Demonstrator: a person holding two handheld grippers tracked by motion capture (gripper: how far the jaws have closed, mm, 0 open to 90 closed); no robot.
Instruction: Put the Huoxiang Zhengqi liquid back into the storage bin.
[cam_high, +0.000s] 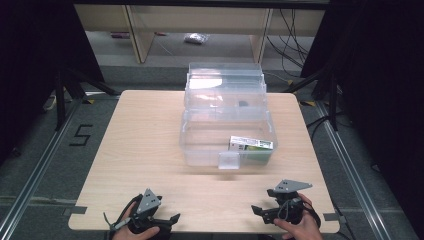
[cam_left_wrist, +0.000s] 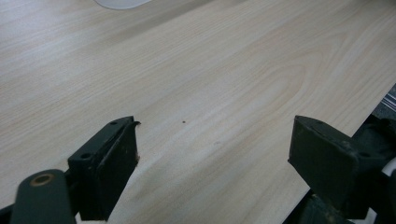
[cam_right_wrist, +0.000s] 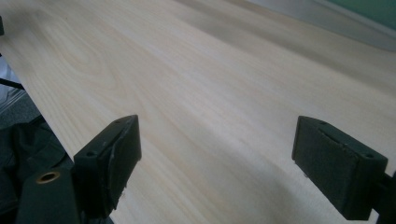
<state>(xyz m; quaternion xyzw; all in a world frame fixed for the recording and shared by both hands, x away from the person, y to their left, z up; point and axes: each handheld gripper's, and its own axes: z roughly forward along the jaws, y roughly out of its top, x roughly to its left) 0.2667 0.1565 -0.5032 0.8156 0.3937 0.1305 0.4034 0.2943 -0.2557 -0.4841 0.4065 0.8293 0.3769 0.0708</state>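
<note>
A clear plastic box (cam_high: 200, 150) stands at the middle of the wooden table (cam_high: 145, 150), its lid (cam_high: 225, 82) tipped back upright behind it. Inside, at the front right, lies a green and white carton (cam_high: 251, 144). My left gripper (cam_high: 172, 219) rests at the table's near edge on the left, held by a hand, pointing right. In the left gripper view my left gripper (cam_left_wrist: 215, 149) stands open over bare wood. My right gripper (cam_high: 256, 212) rests at the near edge on the right, pointing left. In the right gripper view my right gripper (cam_right_wrist: 217, 151) is open with nothing between its jaws.
The box has a small clear latch tab (cam_high: 229, 161) at its front. Wooden shelf legs (cam_high: 140, 35) and cables (cam_high: 292, 40) lie on the floor beyond the table. A floor marking "5" (cam_high: 81, 135) is at the left. Bare wood lies between the grippers and the box.
</note>
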